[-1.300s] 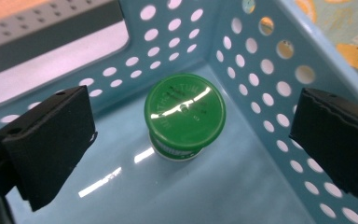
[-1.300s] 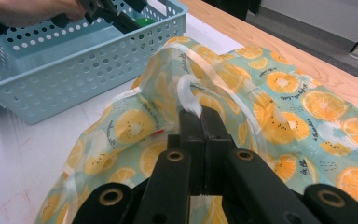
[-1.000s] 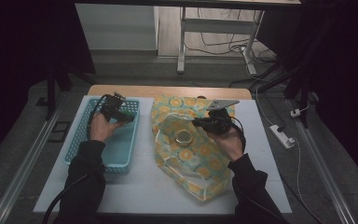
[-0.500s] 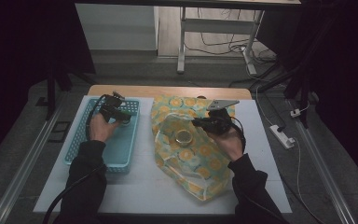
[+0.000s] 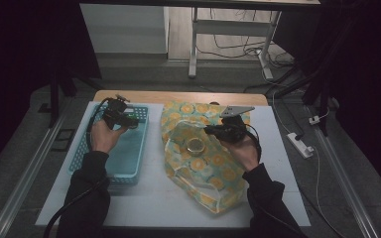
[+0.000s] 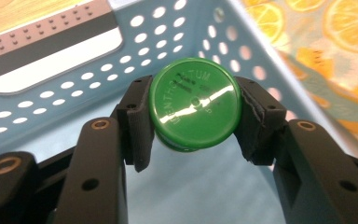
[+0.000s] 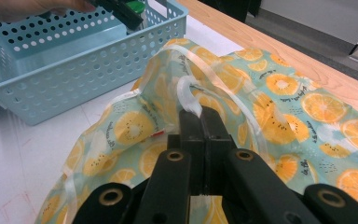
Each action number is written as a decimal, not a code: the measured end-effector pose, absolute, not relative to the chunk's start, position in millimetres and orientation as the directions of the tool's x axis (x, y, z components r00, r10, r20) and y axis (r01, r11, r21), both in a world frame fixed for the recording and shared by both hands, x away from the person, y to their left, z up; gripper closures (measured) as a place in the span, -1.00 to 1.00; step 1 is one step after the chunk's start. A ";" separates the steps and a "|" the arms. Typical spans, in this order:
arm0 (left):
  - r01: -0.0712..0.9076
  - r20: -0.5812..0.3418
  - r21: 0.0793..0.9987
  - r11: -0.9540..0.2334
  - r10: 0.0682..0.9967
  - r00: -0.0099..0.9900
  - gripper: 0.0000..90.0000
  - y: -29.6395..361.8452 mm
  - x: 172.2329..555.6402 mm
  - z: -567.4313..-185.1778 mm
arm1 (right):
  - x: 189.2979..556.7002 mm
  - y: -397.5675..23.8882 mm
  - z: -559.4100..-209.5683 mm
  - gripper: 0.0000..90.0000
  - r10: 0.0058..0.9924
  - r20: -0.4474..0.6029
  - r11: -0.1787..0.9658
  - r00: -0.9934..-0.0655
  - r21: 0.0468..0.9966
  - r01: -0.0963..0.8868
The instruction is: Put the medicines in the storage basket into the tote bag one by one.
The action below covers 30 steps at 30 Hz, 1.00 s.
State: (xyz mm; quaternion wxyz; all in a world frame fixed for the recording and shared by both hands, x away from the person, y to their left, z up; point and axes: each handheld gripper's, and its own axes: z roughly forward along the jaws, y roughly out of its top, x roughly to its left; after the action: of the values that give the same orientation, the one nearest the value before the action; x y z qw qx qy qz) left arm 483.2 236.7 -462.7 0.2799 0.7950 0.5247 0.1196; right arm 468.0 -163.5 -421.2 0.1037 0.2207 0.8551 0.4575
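Green tin (image 6: 194, 110), one; one basket (image 6: 205, 28); one orange-print bag (image 7: 279, 93).

Dim room, grey floor (image 5: 25, 163), metal stand (image 5: 194, 44).

The basket (image 5: 129, 148) is pale turquoise, dotted with round white-looking holes. The round tin (image 6: 195, 110) has a glossy green lid with raised lettering in the same green — black jaws at its three and nine o'clock. At the basket's three o'clock the bag (image 5: 203, 163) is clear with a mint ground and orange slices — yellow-orange, white-rimmed. The table (image 5: 154, 198) is white, with a tan wooden edge at twelve o'clock.
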 end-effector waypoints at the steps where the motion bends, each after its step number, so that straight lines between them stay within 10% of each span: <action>1: 0.765 -0.103 0.573 -0.295 0.900 0.424 0.15 236.3 481.8 -462.0 | 467.9 -163.3 -421.2 1.00 0.472 0.024 0.484 -0.881 0.828 0.282; 30: 0.675 -0.127 0.687 -0.270 0.870 0.476 0.15 229.9 429.4 -448.5 | 466.2 -164.5 -418.9 1.00 0.470 0.024 0.475 -0.882 0.835 0.276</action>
State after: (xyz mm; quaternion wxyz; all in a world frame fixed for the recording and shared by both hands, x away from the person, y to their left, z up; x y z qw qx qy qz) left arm 429.4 229.9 -448.5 0.3504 0.7845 0.4924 0.1392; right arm 466.2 -164.5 -418.9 0.1046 0.2187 0.8525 0.4631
